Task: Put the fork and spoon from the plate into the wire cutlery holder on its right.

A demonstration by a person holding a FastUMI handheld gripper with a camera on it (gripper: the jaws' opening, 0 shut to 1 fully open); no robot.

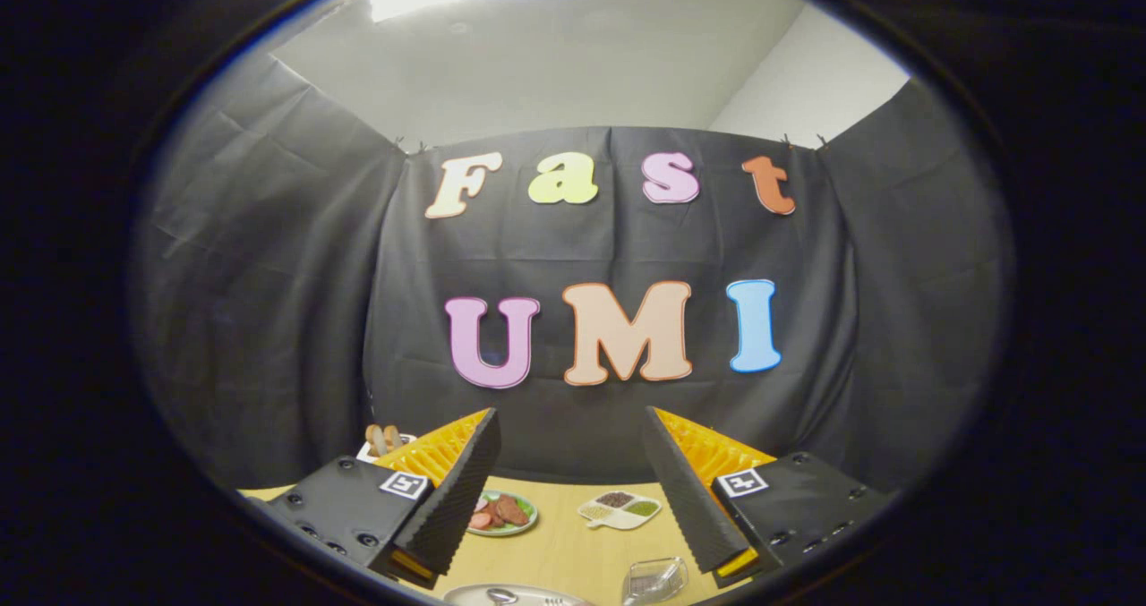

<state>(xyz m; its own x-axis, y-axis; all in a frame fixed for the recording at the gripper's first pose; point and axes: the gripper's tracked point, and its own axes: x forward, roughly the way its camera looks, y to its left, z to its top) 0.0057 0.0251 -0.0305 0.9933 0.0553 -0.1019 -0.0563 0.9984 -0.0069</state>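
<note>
My gripper (pixel 571 427) stands open high above the table, its two fingers wide apart with nothing between them. Down between the fingers, at the near end of the wooden table (pixel 573 543), lies the rim of a silvery plate (pixel 515 595) with the bowl of a spoon (pixel 501 596) and the tines of a fork (pixel 553 601) on it. Just to the plate's right stands the wire cutlery holder (pixel 655 579), seen from above.
Farther along the table sit a green plate of sliced food (pixel 503 512) and a white divided dish (pixel 620 508) with dark and green fillings. A white holder with round brown items (pixel 383 440) stands behind the left finger. Black cloth walls close the table in.
</note>
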